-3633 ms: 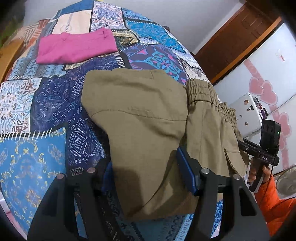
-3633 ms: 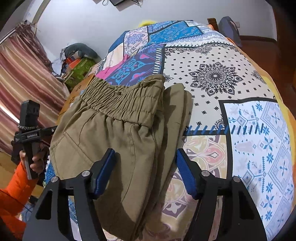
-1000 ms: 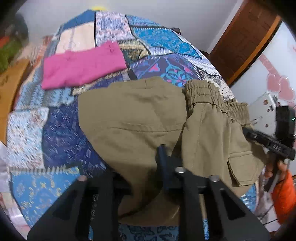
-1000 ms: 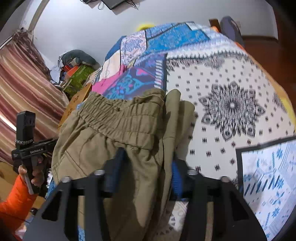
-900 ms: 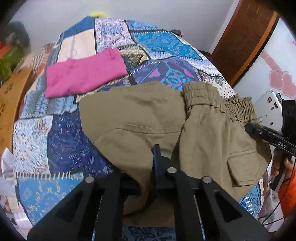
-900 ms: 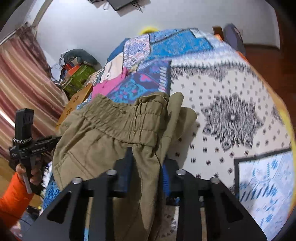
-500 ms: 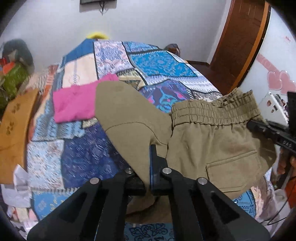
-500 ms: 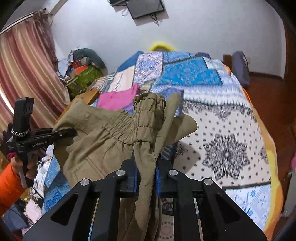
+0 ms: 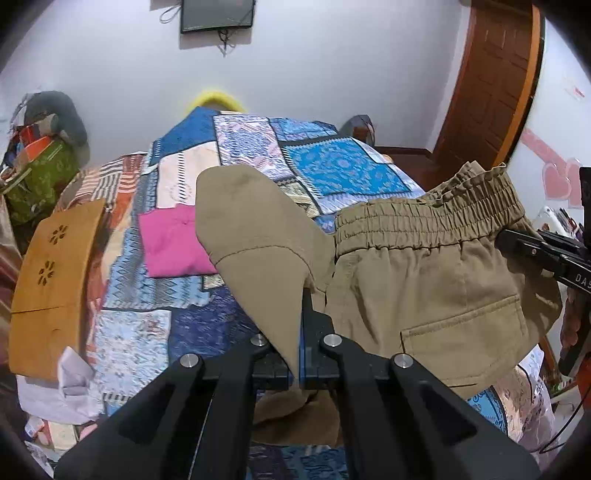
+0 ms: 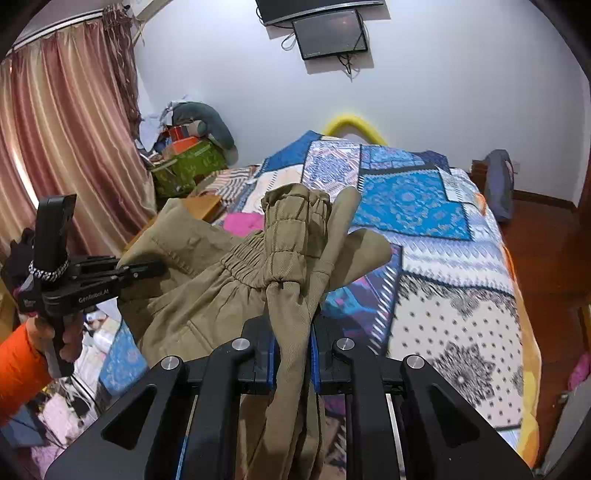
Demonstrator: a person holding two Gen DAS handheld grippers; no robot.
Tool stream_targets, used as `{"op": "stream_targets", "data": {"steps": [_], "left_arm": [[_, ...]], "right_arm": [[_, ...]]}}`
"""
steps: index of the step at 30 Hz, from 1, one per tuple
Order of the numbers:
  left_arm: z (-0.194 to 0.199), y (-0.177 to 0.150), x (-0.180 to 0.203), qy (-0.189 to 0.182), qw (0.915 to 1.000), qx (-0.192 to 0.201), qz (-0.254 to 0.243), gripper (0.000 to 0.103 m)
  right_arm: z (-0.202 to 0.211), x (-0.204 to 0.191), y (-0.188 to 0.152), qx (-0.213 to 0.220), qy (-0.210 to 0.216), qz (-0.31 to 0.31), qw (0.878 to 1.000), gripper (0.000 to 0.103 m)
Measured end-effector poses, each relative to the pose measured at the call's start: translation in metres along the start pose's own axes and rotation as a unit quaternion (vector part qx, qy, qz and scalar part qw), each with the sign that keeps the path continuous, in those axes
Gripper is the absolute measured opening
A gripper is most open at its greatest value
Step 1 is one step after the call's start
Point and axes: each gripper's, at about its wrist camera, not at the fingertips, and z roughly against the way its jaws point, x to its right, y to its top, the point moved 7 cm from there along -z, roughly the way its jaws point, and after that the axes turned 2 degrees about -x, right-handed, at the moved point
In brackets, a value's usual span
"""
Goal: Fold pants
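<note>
Both grippers pinched the khaki pants aloft over the patchwork bed.

In the left wrist view, the left gripper (image 9: 301, 347) sat at lower centre with its jaws closed tight on a fold of the pants (image 9: 424, 280), whose elastic waistband spanned the right half of the frame above the bedspread (image 9: 332, 173). This view alone showed the patch pocket at lower right and the folded pink garment (image 9: 173, 245) at centre left. A likely risk was the thin pinch slipping, letting the leg flap drop onto the pink garment. In the right wrist view, the right gripper (image 10: 292, 354) at lower centre was clamped on a bunched strip of the pants (image 10: 288, 258) below the waistband. Only here did the curtain (image 10: 62, 147) at upper left and the wall screen (image 10: 328, 33) appear, and the uneven bunching suggested a crooked fold if laid down so.
</note>
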Motion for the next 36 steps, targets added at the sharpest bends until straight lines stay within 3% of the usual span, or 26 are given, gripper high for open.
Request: {"op": "stream_targets", "data": {"steps": [9, 19, 28, 36], "left_arm": [[-0.003, 0.026, -0.059, 0.027, 0.9990, 0.001, 0.035, 0.001], [-0.039, 0.058, -0.121, 0.068, 0.9963, 0.006, 0.051, 0.001], [-0.102, 0.077, -0.185, 0.087, 0.9925, -0.010, 0.085, 0.001], [-0.177, 0.068, -0.230, 0.096, 0.9888, -0.040, 0.107, 0.001]], "right_arm": [[-0.046, -0.015, 0.034, 0.003, 0.026, -0.001, 1.000, 0.012], [-0.113, -0.035, 0.078, 0.002, 0.027, 0.025, 0.999, 0.012], [-0.187, -0.037, 0.103, -0.004, 0.018, 0.037, 0.999, 0.012], [-0.258, -0.030, 0.101, -0.037, -0.015, 0.078, 0.996, 0.012]]}}
